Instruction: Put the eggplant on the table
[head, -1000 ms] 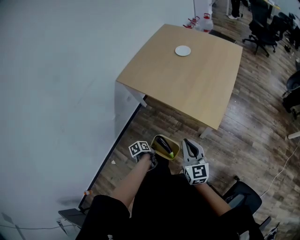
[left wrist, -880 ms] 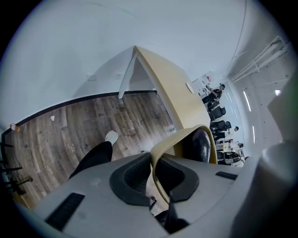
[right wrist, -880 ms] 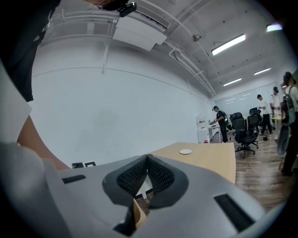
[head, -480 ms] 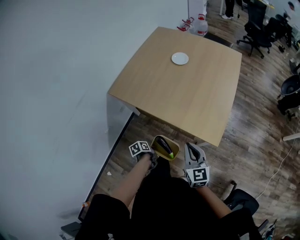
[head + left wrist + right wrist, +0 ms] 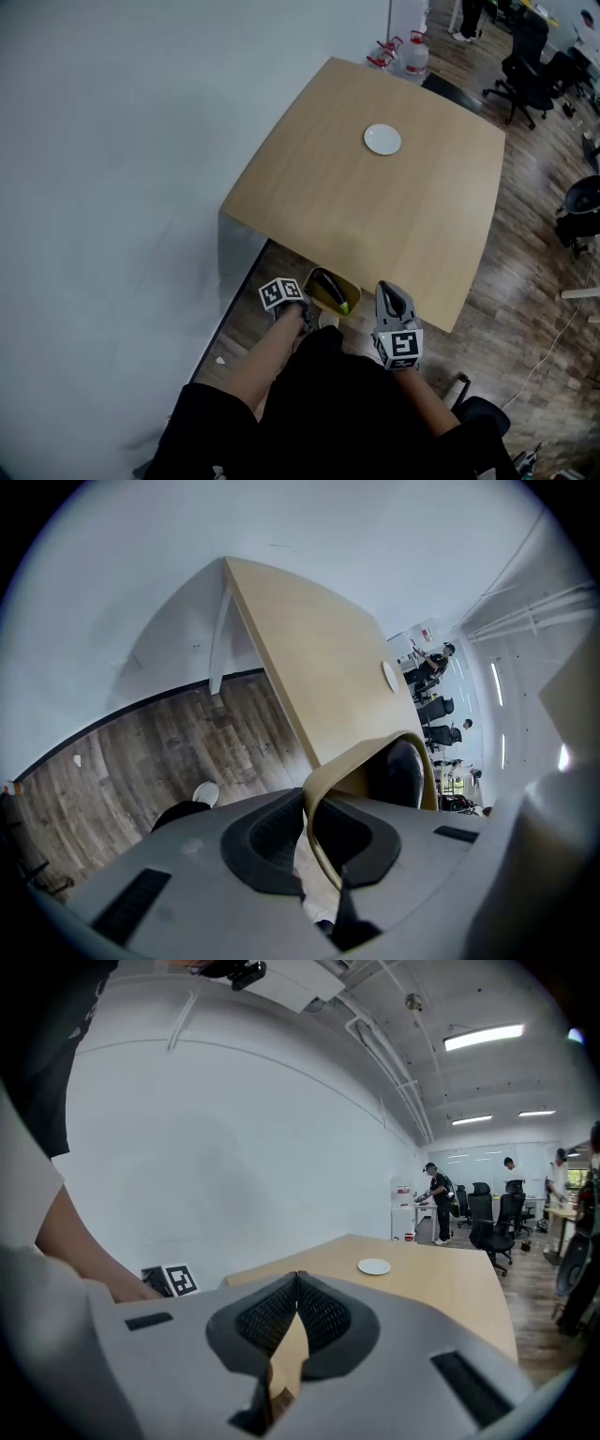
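Left tongs (image 5: 307,808): clamped on the rim of a yellow bowl (image 5: 330,291). Eggplant (image 5: 328,284): dark, lay inside that bowl, held clear of the worktop (image 5: 375,225), just short of its near edge. Right tongs (image 5: 297,1283): pressed together, nothing held, right of the bowl. White plate (image 5: 382,139): sat toward the worktop's far side. Wooden floor (image 5: 525,281) below; office chairs (image 5: 530,56) far right.

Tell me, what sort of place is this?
Probably an open-plan office or workroom: black swivel chairs stand on a wood-plank floor, a plain wooden table sits against a white wall, and water jugs stand beyond it.
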### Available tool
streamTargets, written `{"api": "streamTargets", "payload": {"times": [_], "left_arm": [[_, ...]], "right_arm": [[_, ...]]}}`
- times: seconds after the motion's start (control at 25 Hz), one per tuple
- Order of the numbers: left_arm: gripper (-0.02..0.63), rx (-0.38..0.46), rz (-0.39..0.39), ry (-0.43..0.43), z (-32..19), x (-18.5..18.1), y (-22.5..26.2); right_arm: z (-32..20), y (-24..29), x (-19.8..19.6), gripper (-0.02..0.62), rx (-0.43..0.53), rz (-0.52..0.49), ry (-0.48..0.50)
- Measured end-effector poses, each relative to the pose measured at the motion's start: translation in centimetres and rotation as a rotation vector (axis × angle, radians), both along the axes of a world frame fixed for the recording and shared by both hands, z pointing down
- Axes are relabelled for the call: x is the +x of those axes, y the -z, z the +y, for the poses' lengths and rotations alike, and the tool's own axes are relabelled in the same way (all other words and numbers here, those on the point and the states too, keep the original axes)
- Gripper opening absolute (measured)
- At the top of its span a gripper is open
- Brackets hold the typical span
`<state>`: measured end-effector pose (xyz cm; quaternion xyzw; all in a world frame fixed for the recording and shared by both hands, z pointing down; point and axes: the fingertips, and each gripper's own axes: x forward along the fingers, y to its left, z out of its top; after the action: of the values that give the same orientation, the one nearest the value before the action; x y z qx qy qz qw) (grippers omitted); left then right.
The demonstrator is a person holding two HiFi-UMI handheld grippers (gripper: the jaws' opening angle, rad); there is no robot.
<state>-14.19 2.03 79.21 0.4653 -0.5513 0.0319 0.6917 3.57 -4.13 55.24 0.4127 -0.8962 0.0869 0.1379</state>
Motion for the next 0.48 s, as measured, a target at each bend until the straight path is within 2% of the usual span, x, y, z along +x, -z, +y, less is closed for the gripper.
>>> {"api": "streamTargets", "payload": {"times": [0.24,0.48], "left_arm": [[0.032,0.013,-0.001,-0.014,-5.4,-5.0,-0.3],[0.032,0.019,0.025,-0.023,-8.6,-7.2,-1.0]], "right_arm": [[-4.5,-1.1,-5.0,0.06,-0.031,0.005,-0.015],[-7.1,-1.1,-8.9,0.06,-0.005,0.054,-0.011]]}}
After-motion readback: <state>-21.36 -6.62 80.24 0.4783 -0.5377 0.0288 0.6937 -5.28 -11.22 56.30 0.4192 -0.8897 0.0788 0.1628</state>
